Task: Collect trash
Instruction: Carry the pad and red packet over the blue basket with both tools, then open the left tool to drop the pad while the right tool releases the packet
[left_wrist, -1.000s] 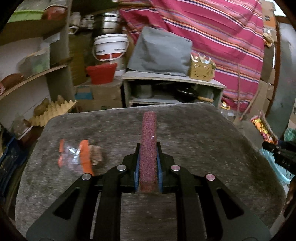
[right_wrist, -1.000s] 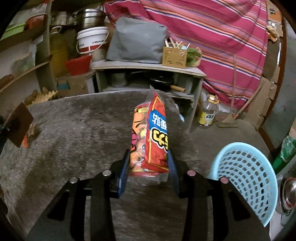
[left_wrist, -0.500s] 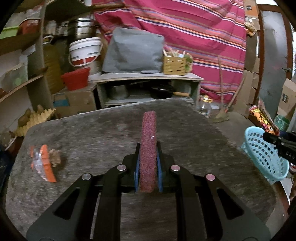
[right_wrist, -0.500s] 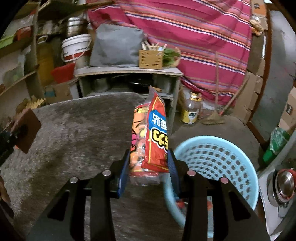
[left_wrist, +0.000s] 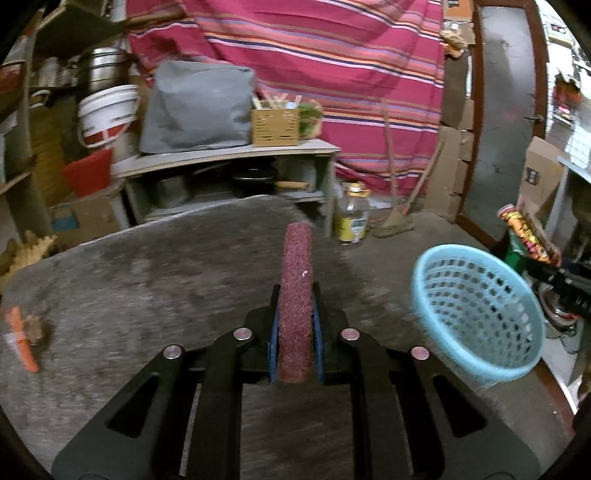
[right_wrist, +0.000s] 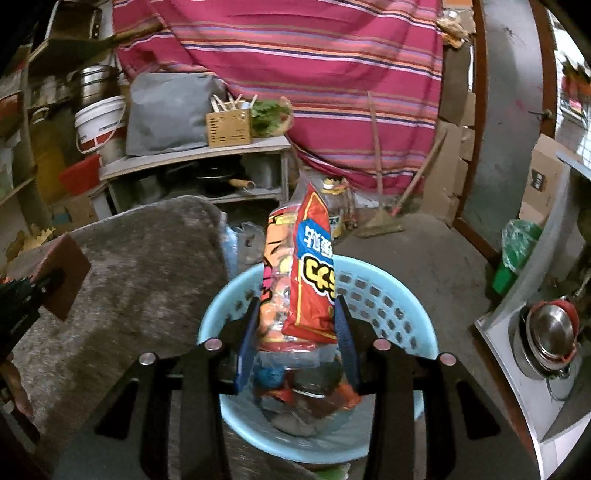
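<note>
Your right gripper (right_wrist: 295, 332), jaws clamped low on the light, crinkly snack bag (right_wrist: 301, 280), holds it over the basket (right_wrist: 384, 295); left gripper (left_wrist: 295, 332) jaws pinch a stiff scouring pad (left_wrist: 294, 302).

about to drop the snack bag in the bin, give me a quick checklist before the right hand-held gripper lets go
1. Snack bag clamped in the right hand-held gripper: ok, both pads press its sides.
2. Bag over the blue basket: ok, the opening lies directly beneath in the right wrist view.
3. Room in the basket: ok, some trash lies at the bottom, well below the rim.
4. Bag's height above the rim: cannot tell.
5. Left hand-held gripper out of the drop path: ok, it holds the maroon pad over the table, beside the basket.
6. Table trash left: not ok, an orange wrapper remains.
</note>
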